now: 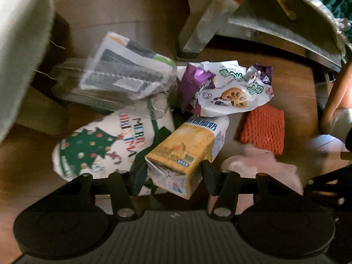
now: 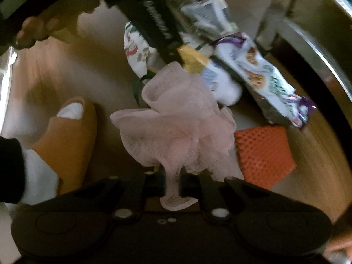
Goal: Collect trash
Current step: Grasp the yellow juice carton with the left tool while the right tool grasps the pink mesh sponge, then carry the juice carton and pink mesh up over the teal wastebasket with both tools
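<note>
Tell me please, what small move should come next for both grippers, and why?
Probably lift both straight up, clear of the pile. The left gripper is closed on the yellow drink carton, and the right gripper pinches the pink mesh puff. The purple snack wrapper and the orange foam net lie close by, so sideways motion could drag them.

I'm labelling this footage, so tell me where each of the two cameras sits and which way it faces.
Left wrist: on the left tongs, facing down at floor litter; tongs shut on a yellow carton.
Right wrist: on the right tongs, facing down; tongs shut on a pink mesh puff; a slippered foot and the left hand show.
Shared: carton, puff, orange foam net, snack wrapper.
</note>
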`<state>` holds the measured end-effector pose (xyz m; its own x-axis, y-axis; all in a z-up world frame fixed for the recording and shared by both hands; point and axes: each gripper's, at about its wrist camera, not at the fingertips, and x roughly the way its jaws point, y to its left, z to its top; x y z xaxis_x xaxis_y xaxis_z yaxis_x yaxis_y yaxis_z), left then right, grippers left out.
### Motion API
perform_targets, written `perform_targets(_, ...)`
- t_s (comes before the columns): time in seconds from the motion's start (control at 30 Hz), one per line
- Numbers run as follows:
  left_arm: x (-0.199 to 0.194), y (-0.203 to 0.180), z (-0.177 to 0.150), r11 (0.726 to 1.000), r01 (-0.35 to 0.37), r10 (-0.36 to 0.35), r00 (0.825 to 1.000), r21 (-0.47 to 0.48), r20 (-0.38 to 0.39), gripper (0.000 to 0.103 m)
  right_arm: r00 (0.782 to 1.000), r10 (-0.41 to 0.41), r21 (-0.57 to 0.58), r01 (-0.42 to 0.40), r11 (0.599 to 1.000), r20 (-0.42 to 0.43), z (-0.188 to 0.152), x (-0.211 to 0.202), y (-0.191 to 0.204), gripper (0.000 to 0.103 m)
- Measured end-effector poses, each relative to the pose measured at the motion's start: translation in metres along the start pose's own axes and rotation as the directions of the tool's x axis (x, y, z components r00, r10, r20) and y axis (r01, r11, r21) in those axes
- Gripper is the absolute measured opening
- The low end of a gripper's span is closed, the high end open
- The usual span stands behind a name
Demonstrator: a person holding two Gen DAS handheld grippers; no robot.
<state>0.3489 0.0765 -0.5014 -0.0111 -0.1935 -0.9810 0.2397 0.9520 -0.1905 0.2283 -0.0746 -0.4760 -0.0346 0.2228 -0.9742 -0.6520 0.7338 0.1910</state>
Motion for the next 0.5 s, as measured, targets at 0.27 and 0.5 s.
perform_targets(0.27,-0.06,-0.013,-0.004,0.997,-0.039,0.037,0.999,0.071,0.034,0.05,0.994,-0.048,0.085,0.039,0.996,0.1,-0.001,-0.074,-0.003,0.008)
perform_targets(0.5,-0.139,-0.035,-0.013,0.986,-0.091,0.074,0.989,0.137,0.129,0.05,0.973,-0.074,0.145,0.043,0.988,0.22,-0.015,-0.148,0.004,0.008)
